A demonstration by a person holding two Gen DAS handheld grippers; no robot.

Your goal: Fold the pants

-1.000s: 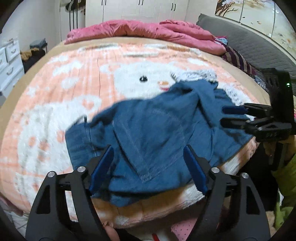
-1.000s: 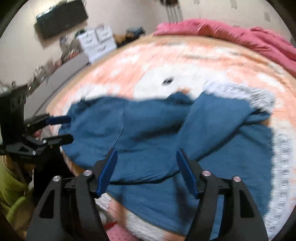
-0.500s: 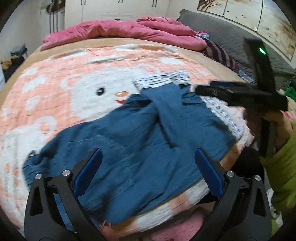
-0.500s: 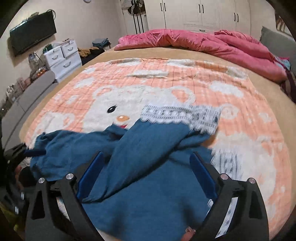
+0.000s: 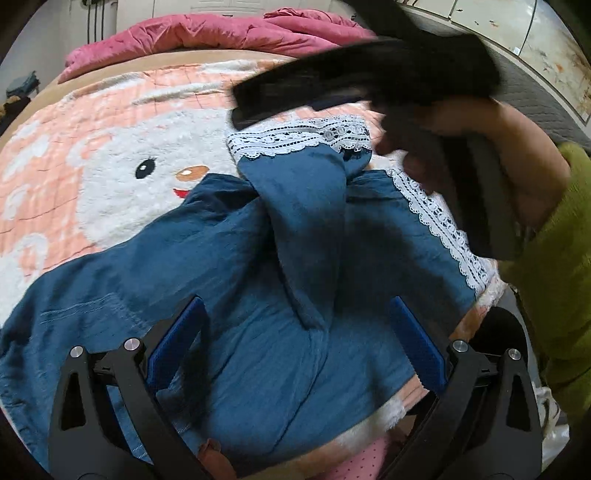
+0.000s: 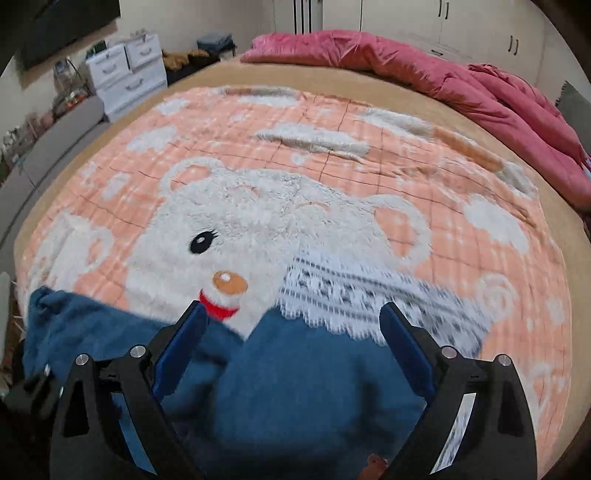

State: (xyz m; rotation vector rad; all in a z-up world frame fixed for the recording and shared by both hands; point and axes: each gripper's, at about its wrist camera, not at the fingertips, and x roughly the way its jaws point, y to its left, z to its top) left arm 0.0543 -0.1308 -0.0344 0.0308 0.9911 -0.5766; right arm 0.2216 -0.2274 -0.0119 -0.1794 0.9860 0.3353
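Home bedroom. Big bed w/ peach bear-print blanket filling mid frame, pink duvet bunched along top and upper right. White drawer unit upper left, pale wardrobe doors along top edge, dark wall-mounted TV at far upper left corner.

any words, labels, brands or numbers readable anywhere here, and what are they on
None can be read.
Blue pants: only stitching and white lace trim, no tag or label showing.
Blanket: a bear face picture, no lettering.
White drawers: clutter beside them is too small and blurred to read.
Left gripper and right gripper: no markings visible.
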